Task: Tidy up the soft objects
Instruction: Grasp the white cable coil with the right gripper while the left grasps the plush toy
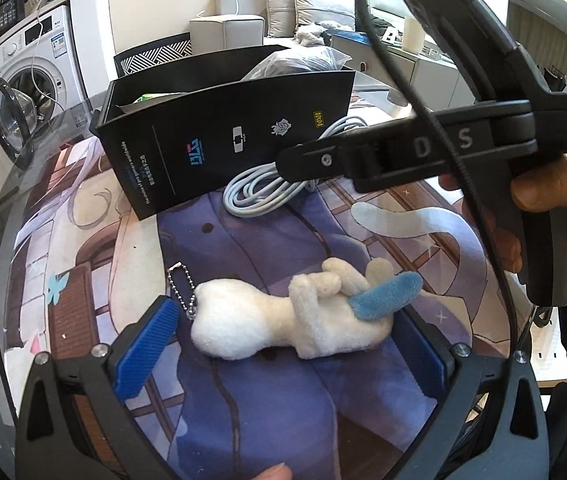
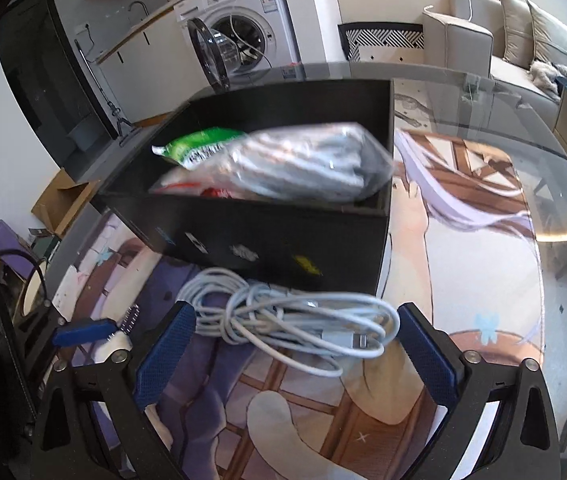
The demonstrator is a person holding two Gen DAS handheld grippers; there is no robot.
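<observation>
A white plush toy (image 1: 283, 326) with a blue ear and a bead chain lies on the printed mat between the fingers of my open left gripper (image 1: 295, 344). A coiled pale cable (image 2: 295, 320) lies in front of the black box (image 2: 283, 236), between the fingers of my open right gripper (image 2: 299, 344); it also shows in the left wrist view (image 1: 271, 184). The box (image 1: 219, 136) holds a clear plastic bag (image 2: 303, 164) and a green packet (image 2: 199, 144). The right gripper's body (image 1: 463, 148) crosses the upper right of the left wrist view, over the cable.
A printed anime mat (image 2: 463, 260) covers the glass table (image 2: 483, 92). A washing machine (image 2: 239, 32) with its door open stands behind the table. A sofa with cushions (image 2: 515, 40) is at the far right.
</observation>
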